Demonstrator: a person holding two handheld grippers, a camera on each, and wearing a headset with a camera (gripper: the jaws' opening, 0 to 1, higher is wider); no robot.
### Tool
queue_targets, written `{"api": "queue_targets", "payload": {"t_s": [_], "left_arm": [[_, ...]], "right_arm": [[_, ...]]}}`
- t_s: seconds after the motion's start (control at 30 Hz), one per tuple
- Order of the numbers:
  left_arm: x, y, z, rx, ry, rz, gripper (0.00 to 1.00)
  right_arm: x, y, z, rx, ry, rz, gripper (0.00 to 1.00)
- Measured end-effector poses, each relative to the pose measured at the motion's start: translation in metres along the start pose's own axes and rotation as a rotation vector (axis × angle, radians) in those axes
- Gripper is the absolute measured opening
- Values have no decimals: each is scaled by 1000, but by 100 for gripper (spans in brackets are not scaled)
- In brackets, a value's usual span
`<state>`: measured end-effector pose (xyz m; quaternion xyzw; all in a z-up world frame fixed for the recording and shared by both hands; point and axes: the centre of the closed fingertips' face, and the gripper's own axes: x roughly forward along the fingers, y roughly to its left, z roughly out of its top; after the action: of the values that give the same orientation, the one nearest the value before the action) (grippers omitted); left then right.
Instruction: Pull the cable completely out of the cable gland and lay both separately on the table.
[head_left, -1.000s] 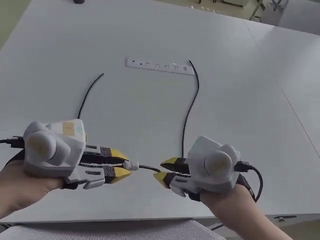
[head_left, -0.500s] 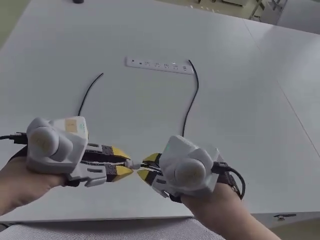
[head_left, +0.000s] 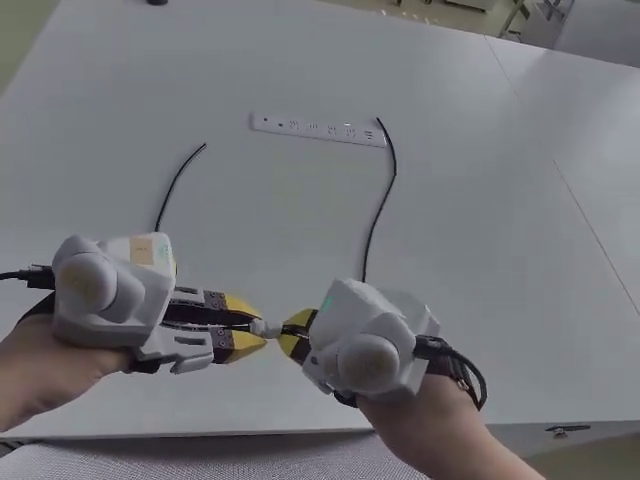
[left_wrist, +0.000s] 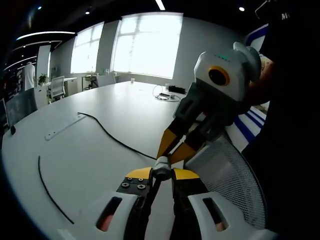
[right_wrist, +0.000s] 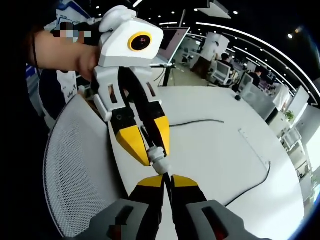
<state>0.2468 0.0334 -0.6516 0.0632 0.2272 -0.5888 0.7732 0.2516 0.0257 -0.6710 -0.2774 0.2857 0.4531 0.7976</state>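
A small white cable gland (head_left: 262, 327) is held just above the table's near edge, with my left gripper (head_left: 250, 330) shut on it. In the left gripper view the gland (left_wrist: 161, 167) sits between the yellow jaw tips of that gripper (left_wrist: 161, 174). A thin black cable (head_left: 380, 215) runs from the power strip toward me. My right gripper (head_left: 290, 335) faces the left one, almost touching the gland. In the right gripper view that gripper (right_wrist: 167, 180) is shut on the cable just behind the gland (right_wrist: 159, 157), which the left gripper (right_wrist: 155, 156) pinches.
A white power strip (head_left: 318, 130) lies across the middle of the white table (head_left: 480, 230). A second, short black cable (head_left: 180, 185) lies loose to the left. A mesh chair seat (right_wrist: 80, 165) is right below the table's near edge.
My right gripper has moved left along the cable until it sits next to the gland, and its jaws have gone from open to shut. The left gripper has stayed put.
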Motion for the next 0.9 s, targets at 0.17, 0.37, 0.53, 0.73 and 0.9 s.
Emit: {"api": "queue_targets", "payload": {"t_s": [0.17, 0.37, 0.53, 0.73, 0.9], "left_arm": [[2, -1, 1, 13, 6, -6, 15], [4, -1, 3, 12, 4, 1, 15], [2, 1, 4, 8, -3, 5, 15], [2, 4, 5, 9, -4, 16, 15], [4, 5, 7, 15, -7, 17, 15]], "right_arm": [[-1, -1, -4, 11, 7, -5, 0], [-2, -7, -10, 78, 10, -5, 0], [-4, -13, -15, 126, 11, -13, 0], [-3, -18, -23, 204, 8, -15, 0], [-4, -25, -28, 232, 5, -26, 0]]}}
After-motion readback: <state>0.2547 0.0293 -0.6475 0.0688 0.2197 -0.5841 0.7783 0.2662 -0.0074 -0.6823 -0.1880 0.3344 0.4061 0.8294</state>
